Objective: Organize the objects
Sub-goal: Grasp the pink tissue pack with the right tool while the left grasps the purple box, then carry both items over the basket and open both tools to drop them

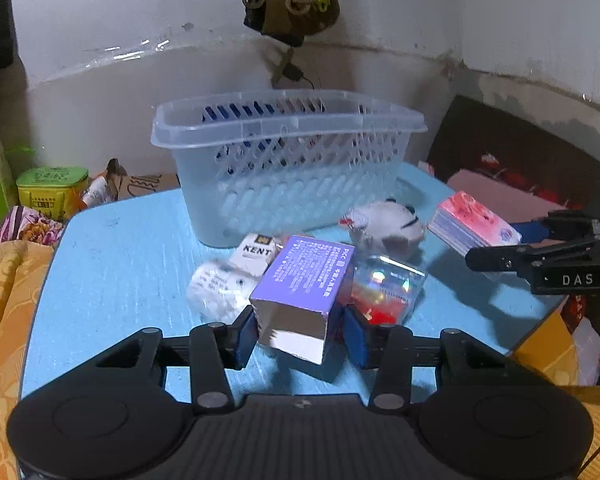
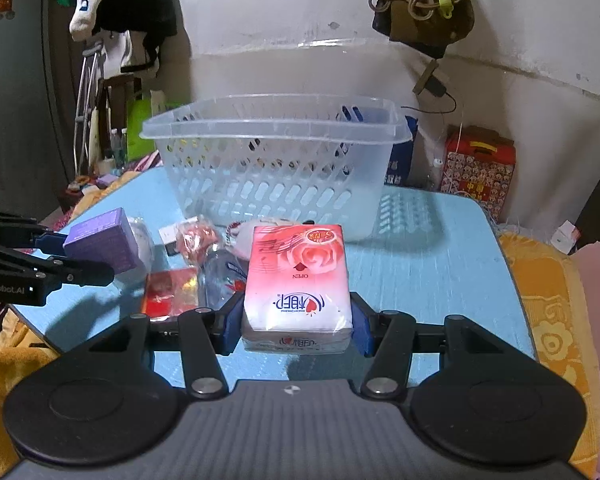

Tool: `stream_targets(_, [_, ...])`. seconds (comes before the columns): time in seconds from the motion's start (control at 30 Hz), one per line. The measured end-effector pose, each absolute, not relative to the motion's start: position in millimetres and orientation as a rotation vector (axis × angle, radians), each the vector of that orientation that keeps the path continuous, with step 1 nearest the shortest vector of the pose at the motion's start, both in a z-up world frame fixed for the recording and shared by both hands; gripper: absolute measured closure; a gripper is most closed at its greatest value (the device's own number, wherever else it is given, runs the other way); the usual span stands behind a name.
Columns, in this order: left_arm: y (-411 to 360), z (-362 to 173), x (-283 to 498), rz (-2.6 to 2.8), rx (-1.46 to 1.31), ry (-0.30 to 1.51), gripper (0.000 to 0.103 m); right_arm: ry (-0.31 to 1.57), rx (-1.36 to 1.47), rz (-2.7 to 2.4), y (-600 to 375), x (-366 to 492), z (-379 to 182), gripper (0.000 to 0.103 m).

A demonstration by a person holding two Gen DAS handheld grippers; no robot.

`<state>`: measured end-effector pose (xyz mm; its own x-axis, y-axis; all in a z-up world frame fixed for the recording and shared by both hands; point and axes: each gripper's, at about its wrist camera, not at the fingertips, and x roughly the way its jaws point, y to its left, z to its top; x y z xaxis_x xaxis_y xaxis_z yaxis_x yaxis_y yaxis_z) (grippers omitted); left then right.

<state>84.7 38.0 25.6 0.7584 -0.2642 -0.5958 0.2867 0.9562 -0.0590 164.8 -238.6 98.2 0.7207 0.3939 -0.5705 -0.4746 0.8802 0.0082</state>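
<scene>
Left gripper (image 1: 300,330): fingers pinch the purple box (image 1: 306,280).
Right gripper (image 2: 296,326): fingers pinch the tissue pack (image 2: 298,280).
Basket (image 2: 276,128): twelve o'clock.

We note a lived-in home, clothes (image 2: 112,8) hanging by the stained wall (image 2: 284,12), crutches (image 2: 87,92) propped in the corner, patterned orange bedding (image 1: 4,304) beside the blue bench (image 2: 432,264).

Translucent plastic basket (image 1: 288,168); matt cardboard purple box (image 1: 304,284); glossy film tissue pack (image 2: 298,280).
</scene>
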Motion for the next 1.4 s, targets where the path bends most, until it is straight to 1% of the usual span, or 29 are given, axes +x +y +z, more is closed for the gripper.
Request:
stream_targets(0.3, [43,31,86,-0.294,0.035,0.615,0.054,0.567,-0.13,0.489,-238,160,101,0.047])
stream_targets(0.53, [44,43,80,-0.255,0.042,0.533,0.054,0.498,-0.072,0.511,-245,152,121,0.047])
stream_targets(0.8, [40,46,78,-0.246,0.055,0.522,0.055,0.533,-0.079,0.502,-246,157,113,0.047])
stream_targets(0.93, [41,55,74,-0.239,0.042,0.485,0.055,0.482,-0.054,0.509,-249,151,127,0.047])
stream_targets(1.03, [43,80,75,-0.237,0.03,0.414,0.055,0.403,-0.069,0.514,-244,152,150,0.047])
stream_targets(1.13, [40,110,97,-0.247,0.015,0.362,0.055,0.305,-0.129,0.496,-227,166,175,0.047])
stream_targets(1.2, [37,126,121,-0.224,0.015,0.314,0.055,0.189,-0.153,0.478,-216,186,181,0.047])
stream_targets(1.23, [35,130,133,-0.211,0.014,0.299,0.055,0.164,-0.161,0.455,-212,197,180,0.047])
stream_targets(1.33, [31,127,170,-0.135,0.026,0.25,0.055,0.159,-0.122,0.423,-206,239,166,0.047])
stream_targets(1.4, [29,118,190,-0.125,0.02,0.264,0.055,0.178,-0.085,0.41,-205,260,153,0.047])
